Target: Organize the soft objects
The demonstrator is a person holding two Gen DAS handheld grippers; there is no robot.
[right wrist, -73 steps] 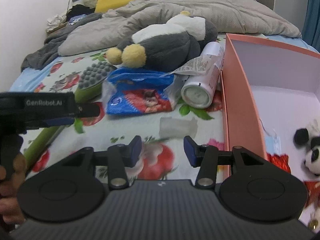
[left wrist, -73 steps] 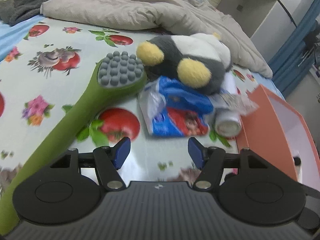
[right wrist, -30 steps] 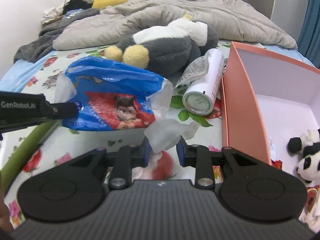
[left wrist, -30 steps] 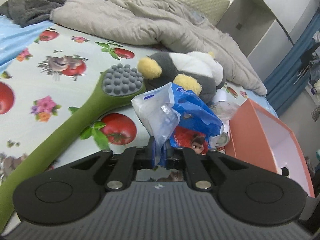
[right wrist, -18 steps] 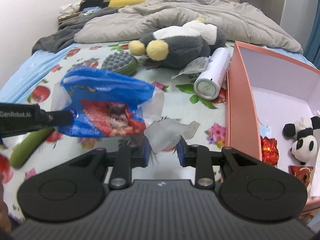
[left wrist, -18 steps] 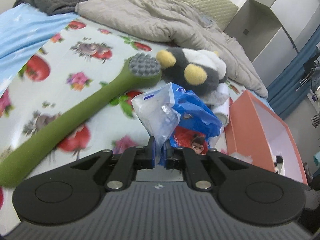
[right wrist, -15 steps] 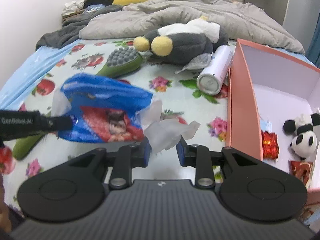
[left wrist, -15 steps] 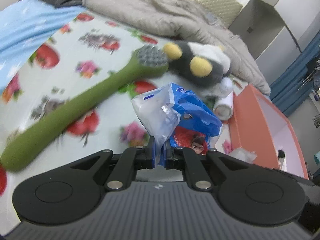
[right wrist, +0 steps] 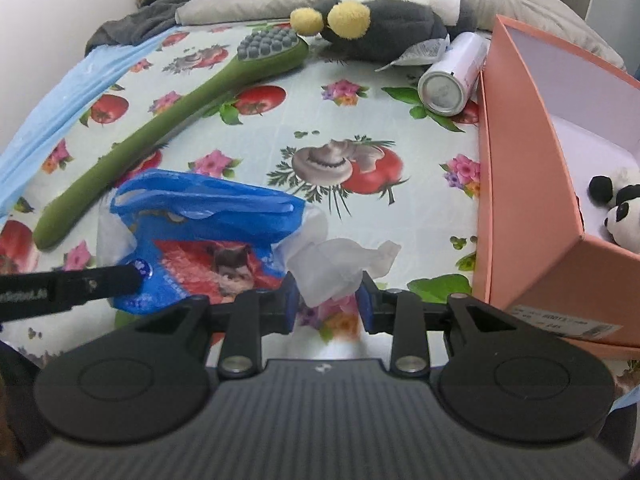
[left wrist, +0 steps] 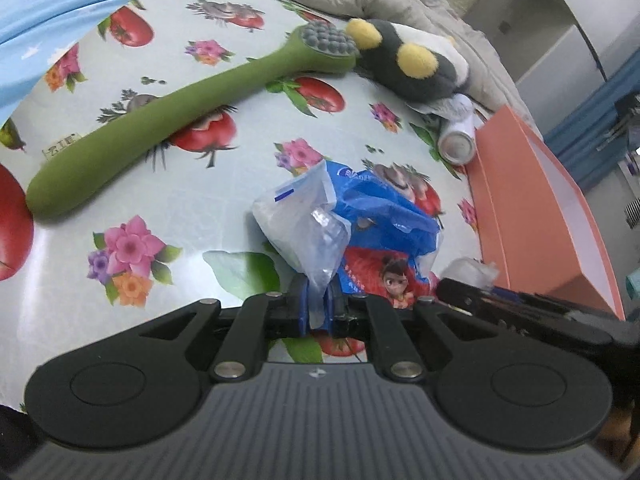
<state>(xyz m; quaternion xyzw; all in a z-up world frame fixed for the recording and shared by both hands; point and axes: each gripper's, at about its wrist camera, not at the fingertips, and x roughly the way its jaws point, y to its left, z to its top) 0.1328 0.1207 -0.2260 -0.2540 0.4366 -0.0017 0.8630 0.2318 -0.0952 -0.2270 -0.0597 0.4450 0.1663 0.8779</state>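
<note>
1. Your left gripper (left wrist: 320,312) is pinching the clear end of the blue snack bag (left wrist: 372,216), jaws clamped tight on the plastic, holding it above the flowered sheet (left wrist: 168,184).
2. Your right gripper (right wrist: 326,300) is gripping a crumpled white tissue (right wrist: 336,264), jaws closed partway around it, just beside the bag.
3. The orange box (right wrist: 520,168) is sitting to the right with a panda toy (right wrist: 620,216) inside.
4. The green brush (left wrist: 168,104), penguin plush (right wrist: 384,20) and can (right wrist: 452,76) are lying farther back.
</note>
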